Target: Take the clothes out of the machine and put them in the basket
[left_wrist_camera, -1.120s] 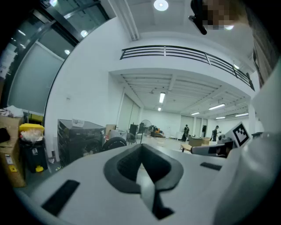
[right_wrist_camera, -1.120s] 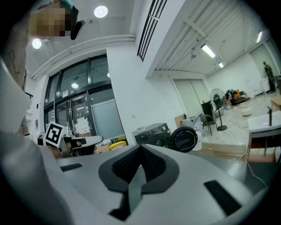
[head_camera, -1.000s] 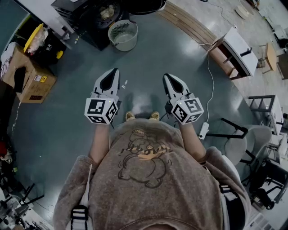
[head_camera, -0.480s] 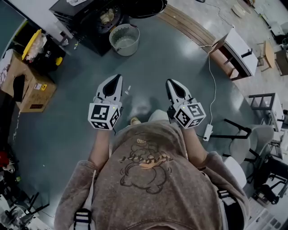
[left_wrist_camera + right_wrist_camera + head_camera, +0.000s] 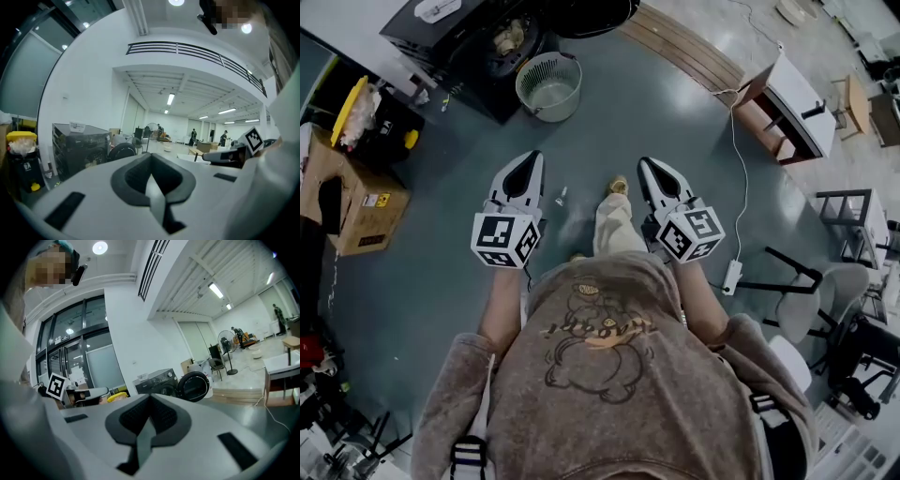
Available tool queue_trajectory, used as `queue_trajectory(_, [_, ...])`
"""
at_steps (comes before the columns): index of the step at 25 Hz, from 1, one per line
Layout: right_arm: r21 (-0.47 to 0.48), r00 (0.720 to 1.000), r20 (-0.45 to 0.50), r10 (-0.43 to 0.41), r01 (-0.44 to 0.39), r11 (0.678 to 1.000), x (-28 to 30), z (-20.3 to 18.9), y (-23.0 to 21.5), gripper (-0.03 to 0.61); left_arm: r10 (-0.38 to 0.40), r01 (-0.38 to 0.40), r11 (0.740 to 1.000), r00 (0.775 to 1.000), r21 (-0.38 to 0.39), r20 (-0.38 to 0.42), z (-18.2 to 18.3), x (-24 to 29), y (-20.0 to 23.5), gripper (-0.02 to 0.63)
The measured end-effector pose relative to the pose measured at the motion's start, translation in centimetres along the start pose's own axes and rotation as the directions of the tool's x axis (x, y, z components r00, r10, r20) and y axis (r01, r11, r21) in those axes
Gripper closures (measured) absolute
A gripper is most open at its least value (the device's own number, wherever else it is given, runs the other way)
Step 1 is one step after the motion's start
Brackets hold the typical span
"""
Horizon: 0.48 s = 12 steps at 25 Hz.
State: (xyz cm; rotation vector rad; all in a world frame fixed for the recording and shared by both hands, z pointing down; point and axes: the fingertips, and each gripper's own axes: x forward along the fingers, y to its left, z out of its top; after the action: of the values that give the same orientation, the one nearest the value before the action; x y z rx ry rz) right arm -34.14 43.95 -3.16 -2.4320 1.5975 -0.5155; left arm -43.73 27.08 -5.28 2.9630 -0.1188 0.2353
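Pale slatted basket [image 5: 548, 86] beside black machine [image 5: 461, 42], clothes [image 5: 507, 37] in drum

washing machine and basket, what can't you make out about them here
- Washing machine inside: in the head view it is too small and dark. A pale lump at its mouth can't be identified.
- Basket contents: in the head view, too small to tell.
- Right gripper view: the machine's mouth is dark and tiny.
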Motion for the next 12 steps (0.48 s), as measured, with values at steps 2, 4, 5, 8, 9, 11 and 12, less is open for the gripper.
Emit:
queue_trajectory(2, [0.005,1.000,0.002,0.008,-0.008,1.000,2.0,0.8,-1.5,0.583,0.005,-0.005,1.000,1.000,-0.012,0.003,0.3,2.3,0.9,0.611])
queue_trajectory(4, [0.007,1.000,-0.001,0.014,-0.014,1.000,4.1,1.7,-3.3,0.583,0.014,-0.014,1.000,1.000,-0.022,0.003,0.7,4.8,1.9,0.611])
queue_trajectory(5, [0.007,1.000,-0.002,0.017,-0.017,1.000,5.1,2.3,-4.2,0.583,0.020,-0.020,0.999,1.000,-0.026,0.002,1.0,6.2,2.4,0.611])
queue_trajectory(8, [0.008,0.999,-0.014,0.038,-0.038,0.999,8.2,4.5,-7.3,0.583,0.045,-0.045,0.998,0.999,-0.041,-0.002,2.2,10.4,3.7,0.611])
queue_trajectory(9, [0.010,0.999,-0.020,0.049,-0.049,0.999,9.1,5.2,-8.3,0.583,0.054,-0.054,0.998,0.999,-0.044,-0.004,2.6,11.7,4.0,0.611])
queue_trajectory(11, [0.011,0.997,-0.032,0.071,-0.071,0.997,11.1,6.5,-10.4,0.583,0.076,-0.076,0.996,0.997,-0.049,-0.007,3.4,14.4,4.8,0.611])
queue_trajectory(12, [0.011,0.996,-0.039,0.082,-0.081,0.997,12.2,7.1,-11.5,0.583,0.089,-0.090,0.995,0.996,-0.052,-0.009,3.8,15.7,5.2,0.611])
